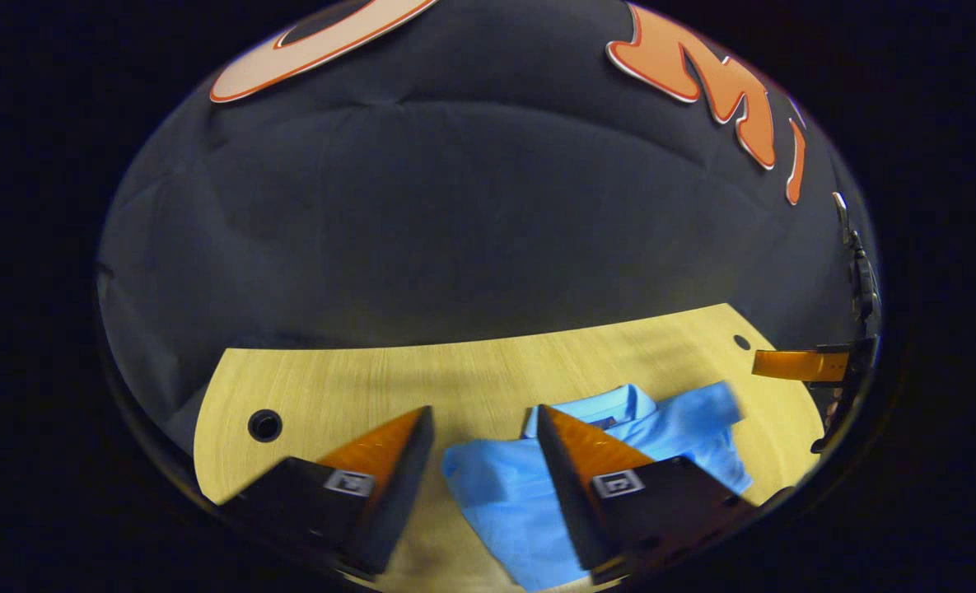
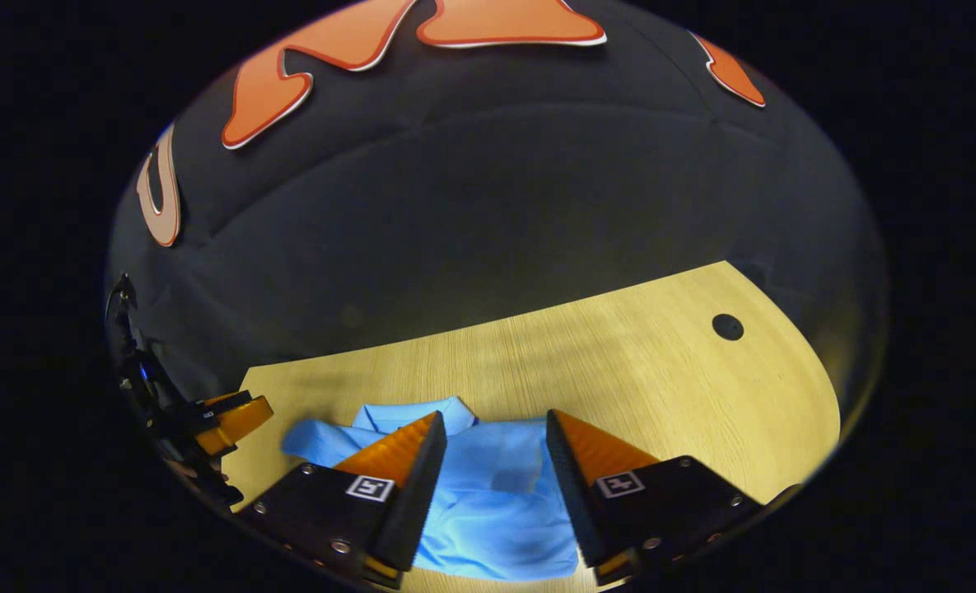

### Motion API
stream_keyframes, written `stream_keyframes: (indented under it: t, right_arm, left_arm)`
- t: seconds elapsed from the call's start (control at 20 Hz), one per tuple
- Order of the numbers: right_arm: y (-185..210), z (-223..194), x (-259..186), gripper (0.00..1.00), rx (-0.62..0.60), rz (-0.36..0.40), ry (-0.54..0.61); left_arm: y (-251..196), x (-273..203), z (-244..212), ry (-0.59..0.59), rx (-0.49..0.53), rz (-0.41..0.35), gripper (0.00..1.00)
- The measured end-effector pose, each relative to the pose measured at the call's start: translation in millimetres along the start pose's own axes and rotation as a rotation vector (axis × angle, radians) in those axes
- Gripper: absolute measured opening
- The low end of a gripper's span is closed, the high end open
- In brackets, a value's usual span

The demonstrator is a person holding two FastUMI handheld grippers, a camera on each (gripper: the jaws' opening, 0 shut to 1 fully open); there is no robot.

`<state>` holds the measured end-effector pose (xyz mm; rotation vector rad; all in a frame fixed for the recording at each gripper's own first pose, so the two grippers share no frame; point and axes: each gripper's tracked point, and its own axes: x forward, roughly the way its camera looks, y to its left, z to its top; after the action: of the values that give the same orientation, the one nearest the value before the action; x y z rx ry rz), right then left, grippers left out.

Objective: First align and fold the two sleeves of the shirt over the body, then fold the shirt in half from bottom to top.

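Both grippers, left [image 1: 483, 416] and right [image 2: 494, 420], gaped above the shirt [image 2: 488, 486]; the table [image 1: 471, 375] had a hole [image 1: 264, 425] at 8 o'clock.

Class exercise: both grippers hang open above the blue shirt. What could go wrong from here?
1. The shirt lies rumpled, so a pinch could catch two layers and drag the body along.
2. The left gripper sits near the sleeve edge; it may close on bare table.
3. The right gripper hangs mid-body, off any sleeve.

Smooth, seemingly matt cloth shirt [image 2: 496, 494], pale wood-grain table [image 2: 636, 379], matt finish
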<state>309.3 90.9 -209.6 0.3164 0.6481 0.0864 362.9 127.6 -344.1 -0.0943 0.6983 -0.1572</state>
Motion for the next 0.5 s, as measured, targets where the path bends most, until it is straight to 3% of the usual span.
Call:
stream_keyframes:
  t: [0.05,0.25,0.5]
  right_arm:
    - [-1.4,6.8,-9.4,0.86,-0.024,-0.011,-0.027]
    - [-5.1,15.9,-54.5,0.98,-0.073,-0.038,-0.108]
    - [-10.6,24.6,-120.2,0.98,-0.153,-0.046,-0.183]
  left_arm:
    - [-2.1,-5.7,2.8,-0.007,-0.001,-0.006,1.00]
    - [-6.1,-50.0,25.8,-0.068,0.006,0.023,0.99]
    - [-33.0,-122.0,52.8,-0.176,0.053,0.032,0.99]
